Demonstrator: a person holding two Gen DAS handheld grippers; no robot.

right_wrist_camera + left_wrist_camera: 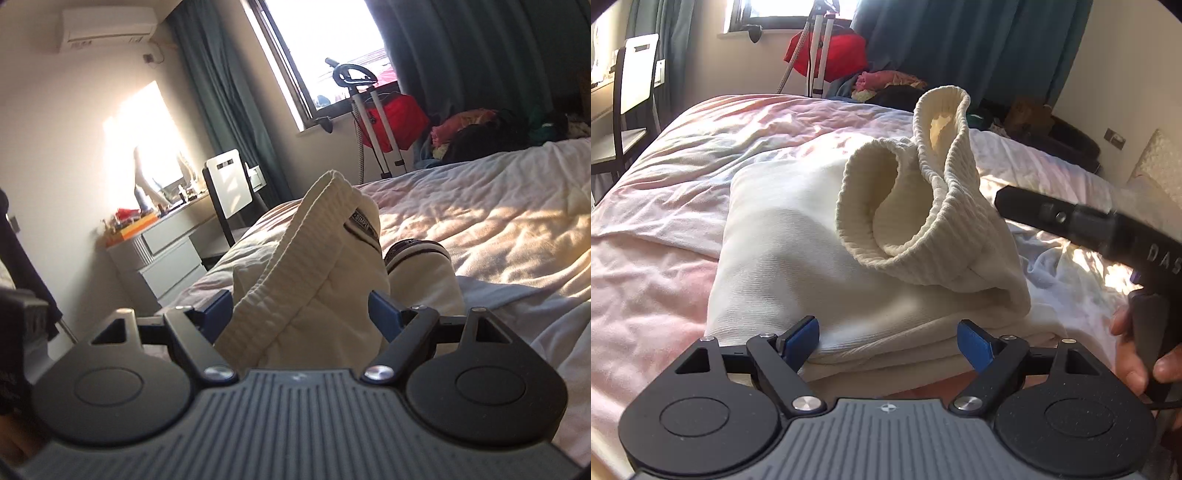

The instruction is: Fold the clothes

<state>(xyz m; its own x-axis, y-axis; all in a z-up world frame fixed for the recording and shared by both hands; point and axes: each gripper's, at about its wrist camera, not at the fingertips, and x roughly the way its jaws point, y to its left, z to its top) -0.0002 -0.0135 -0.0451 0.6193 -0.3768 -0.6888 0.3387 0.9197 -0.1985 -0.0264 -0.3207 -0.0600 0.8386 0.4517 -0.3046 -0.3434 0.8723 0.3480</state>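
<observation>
From the left wrist, the cream sweatshirt (827,236) lies on the pink-and-white bed (665,206) already doubled into a thick rectangle, but two ribbed cuffs (908,192) stand up unflattened; the left gripper (886,341) sits wide open at its near edge, holding nothing. From the right wrist, the right gripper (301,314) also gapes, bunched cream fabric lying loosely between its blue pads (382,308), apparently ungripped, so tucking seems left.

Cream sweatshirt (798,258) folded on bed, cuffs upturned.
</observation>
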